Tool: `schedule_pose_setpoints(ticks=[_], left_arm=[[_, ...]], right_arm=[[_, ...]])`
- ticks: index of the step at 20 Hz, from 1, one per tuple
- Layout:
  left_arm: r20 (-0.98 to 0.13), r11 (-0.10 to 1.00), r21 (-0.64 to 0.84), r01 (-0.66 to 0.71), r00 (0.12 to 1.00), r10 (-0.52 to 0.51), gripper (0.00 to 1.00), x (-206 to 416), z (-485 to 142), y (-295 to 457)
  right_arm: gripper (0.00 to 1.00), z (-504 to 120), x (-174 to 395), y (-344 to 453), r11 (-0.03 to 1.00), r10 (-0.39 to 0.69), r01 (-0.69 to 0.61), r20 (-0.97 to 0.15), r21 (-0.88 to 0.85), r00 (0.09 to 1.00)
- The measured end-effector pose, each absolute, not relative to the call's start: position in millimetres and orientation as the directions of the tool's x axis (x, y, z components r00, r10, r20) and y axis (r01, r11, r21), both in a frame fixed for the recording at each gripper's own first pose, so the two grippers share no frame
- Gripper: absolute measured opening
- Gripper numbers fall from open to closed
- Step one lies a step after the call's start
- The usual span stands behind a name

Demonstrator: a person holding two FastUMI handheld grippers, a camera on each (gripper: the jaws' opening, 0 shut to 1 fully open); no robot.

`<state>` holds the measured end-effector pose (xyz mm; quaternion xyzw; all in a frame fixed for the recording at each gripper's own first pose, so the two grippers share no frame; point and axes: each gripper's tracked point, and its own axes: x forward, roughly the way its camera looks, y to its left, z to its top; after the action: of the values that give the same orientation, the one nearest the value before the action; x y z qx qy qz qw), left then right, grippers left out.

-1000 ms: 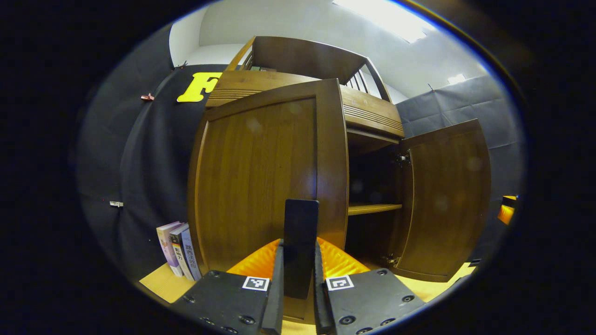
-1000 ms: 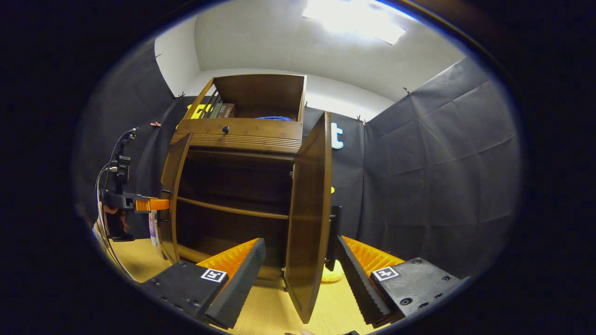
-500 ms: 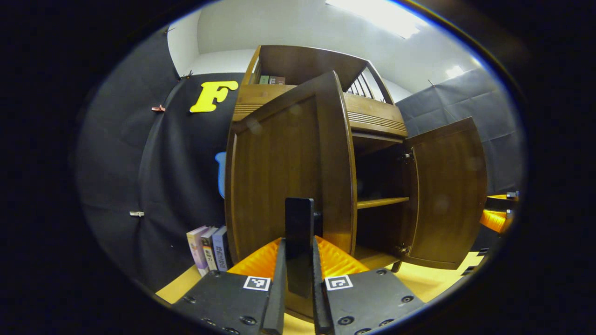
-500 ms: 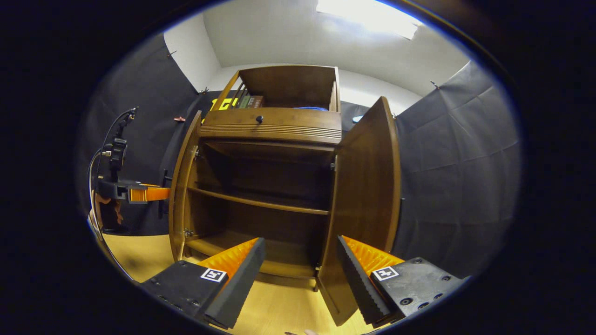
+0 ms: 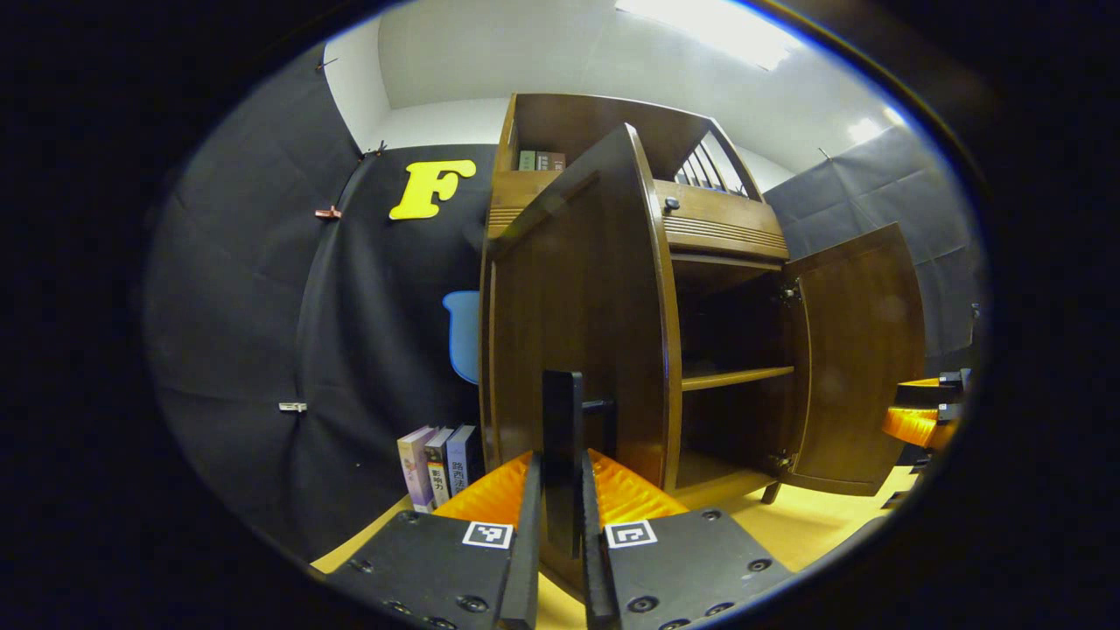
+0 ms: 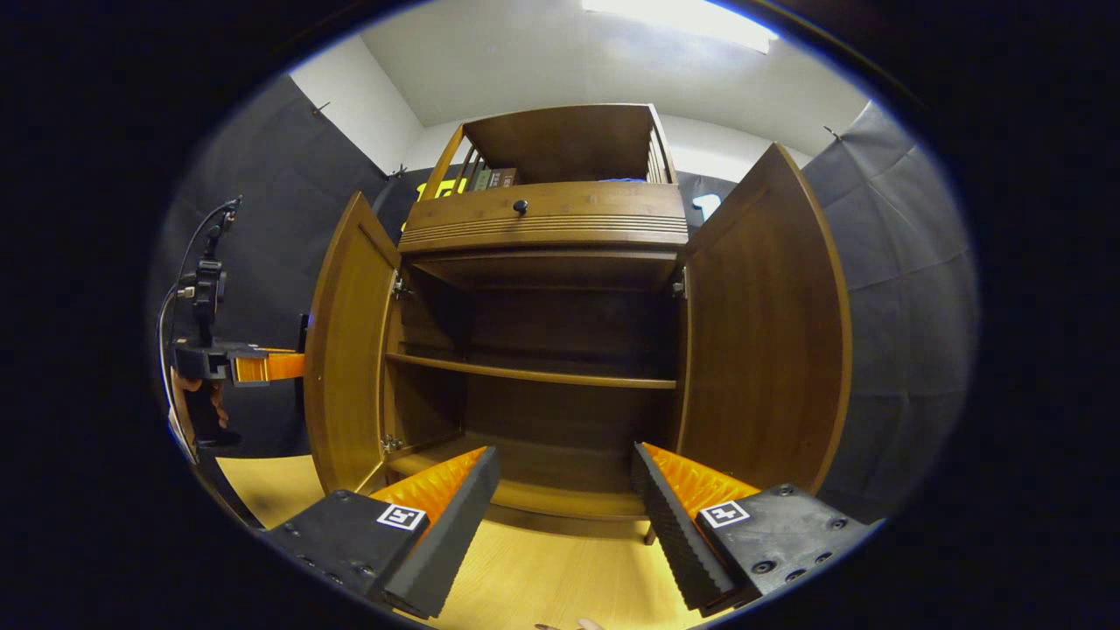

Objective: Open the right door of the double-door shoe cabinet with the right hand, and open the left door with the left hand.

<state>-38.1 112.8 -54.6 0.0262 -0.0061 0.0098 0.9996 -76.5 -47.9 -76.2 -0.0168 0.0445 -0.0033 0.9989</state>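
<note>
In front of the black cloth wall stands the brown wooden shoe cabinet (image 6: 542,227), on a light wooden floor (image 6: 542,582). Both of its doors are swung wide open. In the right gripper view, the left door (image 6: 350,350) sticks out on the left side and the right door (image 6: 761,332) sticks out on the right side. Between them you can see into the dark inside, where one shelf (image 6: 534,374) runs across the middle. Above the doors is a drawer with a small dark knob (image 6: 521,207), and on top is an open rack with some books (image 6: 494,179) in it. The right gripper (image 6: 564,516) is spread wide and holds nothing; it sits out in front of the cabinet, apart from both doors. In the same view, the left gripper (image 6: 267,366) is far off on the left, just beside the outer face of the left door, with a hand (image 6: 197,407) holding it. In the left gripper view, the left gripper (image 5: 560,542) is squeezed tight on the dark handle (image 5: 564,455) of the left door (image 5: 577,324), with a finger pressed on each side of the handle. The right door (image 5: 857,350) shows past it, open too. A few more books (image 5: 437,464) stand on the floor by the wall, just left of the cabinet. The other gripper (image 5: 919,416) peeks in at the far right edge, near the right door.
</note>
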Motion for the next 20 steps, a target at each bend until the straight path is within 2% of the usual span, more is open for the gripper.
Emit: schedule_pose_setpoints(ticks=[6, 8, 9, 12, 13, 17, 19, 20], left_arm=[[0.020, 0.991, 0.071, -0.110, 0.994, 0.109, 0.22, -51.1, -51.1, 147.3], [0.032, 0.981, 0.087, -0.171, 0.985, 0.169, 0.24, -56.6, -48.4, 167.6], [0.037, 0.975, 0.094, -0.200, 0.980, 0.197, 0.17, -63.9, -46.0, 176.9], [0.037, 0.959, 0.100, -0.264, 0.965, 0.261, 0.17, -84.0, -41.7, 198.9], [0.021, 0.958, 0.097, -0.269, 0.963, 0.268, 0.13, -90.2, -43.0, 200.3], [0.005, 0.953, 0.114, -0.279, 0.960, 0.280, 0.30, -108.8, -33.0, 190.2], [-0.033, 0.951, 0.135, -0.278, 0.958, 0.285, 0.43, -113.8, -32.3, 180.0], [-0.051, 0.950, 0.156, -0.270, 0.958, 0.280, 0.45, -114.5, -32.2, 171.3]], right_arm=[[0.99, -81.5, -69.3, -28.5, 0.999, 0.030, -0.032, -0.093, -0.016, 0.995], [0.98, -82.8, -66.1, -23.5, 0.999, 0.043, -0.045, -0.096, -0.020, 0.994], [0.98, -84.0, -64.6, -20.5, 0.998, 0.048, -0.051, -0.098, -0.021, 0.994], [0.99, -86.4, -58.8, -13.1, 0.997, 0.066, -0.068, -0.107, -0.021, 0.992], [0.98, -88.9, -58.1, -12.2, 0.997, 0.070, -0.072, -0.109, -0.020, 0.992], [0.98, -86.8, -48.7, -7.4, 0.997, 0.076, -0.078, -0.117, -0.010, 0.990], [0.97, -80.6, -39.8, -8.3, 0.998, 0.070, -0.071, -0.116, 0.003, 0.991], [0.99, -78.0, -33.2, -9.1, 0.998, 0.062, -0.060, -0.115, 0.015, 0.991]])
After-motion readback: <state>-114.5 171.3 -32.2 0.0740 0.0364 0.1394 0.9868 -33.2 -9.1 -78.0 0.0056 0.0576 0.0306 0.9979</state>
